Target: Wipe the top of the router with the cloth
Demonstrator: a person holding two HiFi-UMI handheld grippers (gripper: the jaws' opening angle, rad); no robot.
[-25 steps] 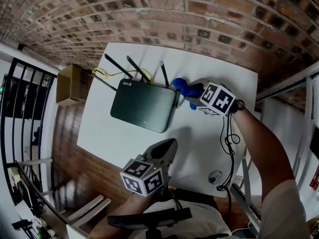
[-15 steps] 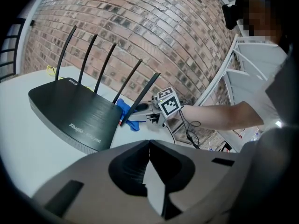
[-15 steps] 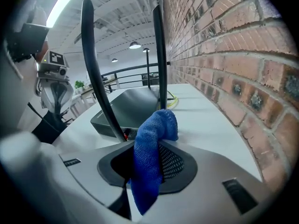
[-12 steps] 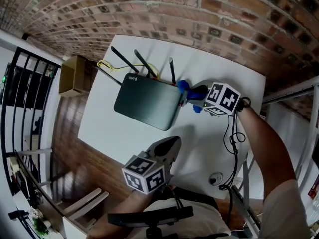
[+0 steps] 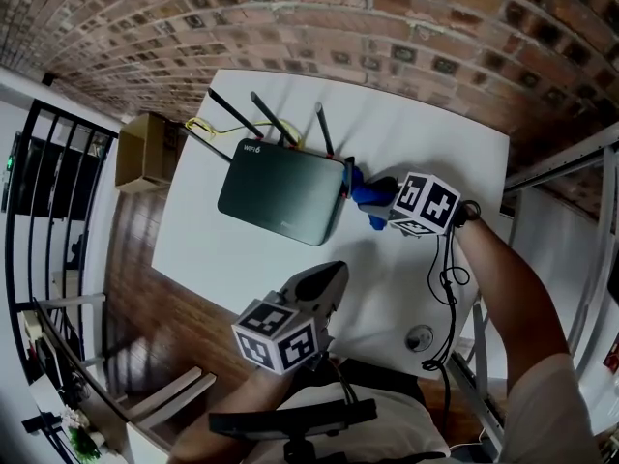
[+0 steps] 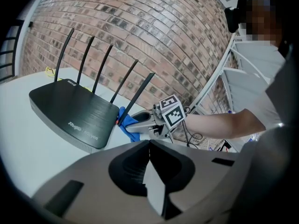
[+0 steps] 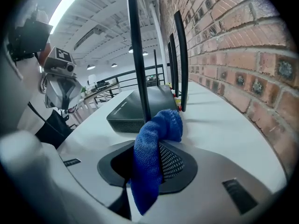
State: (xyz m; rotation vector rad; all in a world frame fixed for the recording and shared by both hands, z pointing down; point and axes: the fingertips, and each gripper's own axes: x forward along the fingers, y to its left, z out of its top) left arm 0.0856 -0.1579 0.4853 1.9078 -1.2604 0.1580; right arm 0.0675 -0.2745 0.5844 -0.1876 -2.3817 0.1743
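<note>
Router, a flat black plastic box with upright antennas point(image 5: 280, 199), lies on the white tabletop point(image 5: 416, 133) just ahead and left of the right gripper point(image 5: 377, 195), whose jaws pinch a blue woven cloth point(image 7: 149, 167). Its long axis runs away from those jaws, with the antennas along the brick-wall side. The left gripper point(image 6: 149, 146), jaws together on nothing, is farther off.

Loft-like workshop: brick wall point(image 5: 387, 27), black railing point(image 5: 48, 191), strip light point(image 7: 65, 3).
</note>
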